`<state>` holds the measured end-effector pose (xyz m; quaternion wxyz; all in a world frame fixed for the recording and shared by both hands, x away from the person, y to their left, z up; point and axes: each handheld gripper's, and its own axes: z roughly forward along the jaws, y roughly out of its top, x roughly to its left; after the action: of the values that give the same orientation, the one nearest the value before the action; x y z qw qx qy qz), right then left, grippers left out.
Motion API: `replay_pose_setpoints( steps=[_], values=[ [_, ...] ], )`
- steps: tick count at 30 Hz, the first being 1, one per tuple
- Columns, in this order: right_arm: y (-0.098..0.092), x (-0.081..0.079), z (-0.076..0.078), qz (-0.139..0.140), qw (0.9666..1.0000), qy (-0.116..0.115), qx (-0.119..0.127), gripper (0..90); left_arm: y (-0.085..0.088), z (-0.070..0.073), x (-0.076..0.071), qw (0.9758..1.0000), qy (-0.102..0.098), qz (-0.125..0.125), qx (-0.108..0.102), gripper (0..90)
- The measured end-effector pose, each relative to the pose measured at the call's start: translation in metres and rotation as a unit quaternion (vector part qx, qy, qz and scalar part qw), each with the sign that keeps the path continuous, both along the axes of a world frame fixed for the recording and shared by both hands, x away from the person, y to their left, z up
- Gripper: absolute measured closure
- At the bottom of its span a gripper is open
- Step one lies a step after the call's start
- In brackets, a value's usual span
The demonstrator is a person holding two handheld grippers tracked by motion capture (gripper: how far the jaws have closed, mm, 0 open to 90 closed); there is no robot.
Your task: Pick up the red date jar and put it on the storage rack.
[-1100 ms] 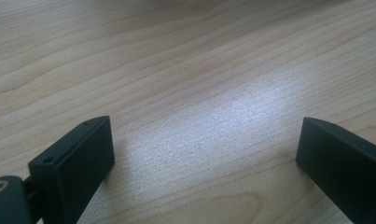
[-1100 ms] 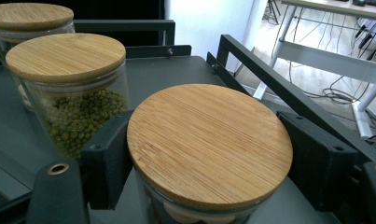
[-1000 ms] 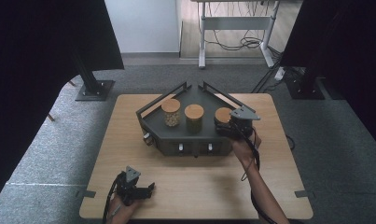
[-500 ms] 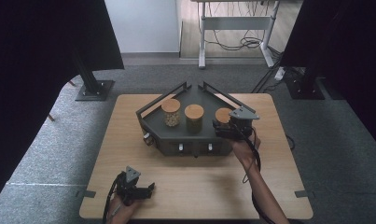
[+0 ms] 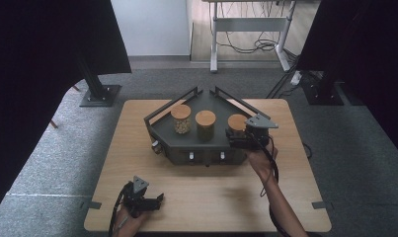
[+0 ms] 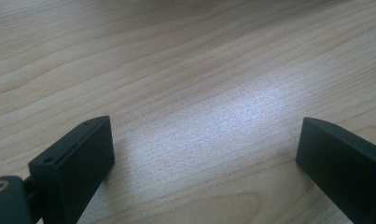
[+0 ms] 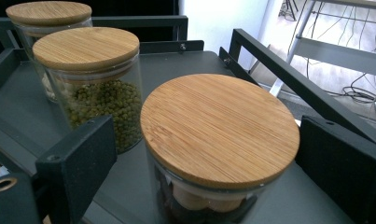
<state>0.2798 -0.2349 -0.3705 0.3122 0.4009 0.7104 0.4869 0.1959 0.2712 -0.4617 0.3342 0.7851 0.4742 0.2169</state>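
The jar with the wooden lid (image 7: 219, 128) stands on the dark tray (image 5: 172, 136), at the right end of a row of three jars. Seen from above, this jar (image 5: 237, 123) is at about 3 o'clock from the middle jar (image 5: 205, 125), and the jar with pale bits inside (image 5: 181, 119) is at 9 o'clock from the middle one. The right gripper (image 5: 237, 138) is at the jar, low on its near side, with a hand (image 5: 259, 159) behind it at about 5 o'clock. In the right gripper view the two black jaws stand on each side of the jar, one at 9 o'clock and one at 3 o'clock of the lid. There is a gap between each jaw and the glass, so the jar is let go and stands by itself. The jaws have just been opening, with the jar between them. Behind it, at about 11 o'clock, is the jar of small green beans (image 7: 91, 84), and the third jar (image 7: 45, 28) is farther back. The left gripper (image 5: 159, 200) rests near the front edge of the wooden table (image 5: 137, 153), at about 7 o'clock from the tray and well apart from it. In the left gripper view its jaws are spread wide over bare wood (image 6: 185, 93) and hold nothing.
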Motion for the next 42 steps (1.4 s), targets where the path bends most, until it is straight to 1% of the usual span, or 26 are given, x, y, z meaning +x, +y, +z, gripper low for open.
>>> replay_pose_setpoints(
  steps=[4, 7, 16, 19, 34, 42],
  values=[
    [-0.004, -0.003, 0.0, 0.005, 1.0, 0.0, 0.001, 5.4, 0.0, 0.0, 0.0, 1.0, 0.0, -0.001, 0.001, 4.0],
    [-0.007, -0.005, -0.001, 0.008, 1.0, -0.005, 0.002, 5.8, 0.0, 0.0, 0.0, 1.0, 0.0, 0.0, 0.0, 4.1],
    [-0.014, -0.018, -0.002, 0.014, 0.9998, -0.015, 0.007, 6.4, 0.0, 0.0, 0.0, 1.0, -0.001, 0.001, 0.0, 4.2],
    [-0.015, -0.024, -0.002, 0.013, 0.9997, -0.019, 0.002, 6.6, 0.0, 0.0, 0.0, 1.0, 0.0, 0.001, -0.001, 4.2],
    [-0.024, -0.049, -0.005, 0.012, 0.9997, -0.02, -0.006, 7.4, 0.0, 0.0, 0.0, 1.0, -0.001, 0.001, 0.0, 4.3],
    [-0.026, -0.062, -0.007, 0.01, 0.9996, -0.019, -0.018, 7.8, 0.0, 0.0, 0.0, 1.0, -0.001, 0.001, 0.0, 4.3]
  ],
)
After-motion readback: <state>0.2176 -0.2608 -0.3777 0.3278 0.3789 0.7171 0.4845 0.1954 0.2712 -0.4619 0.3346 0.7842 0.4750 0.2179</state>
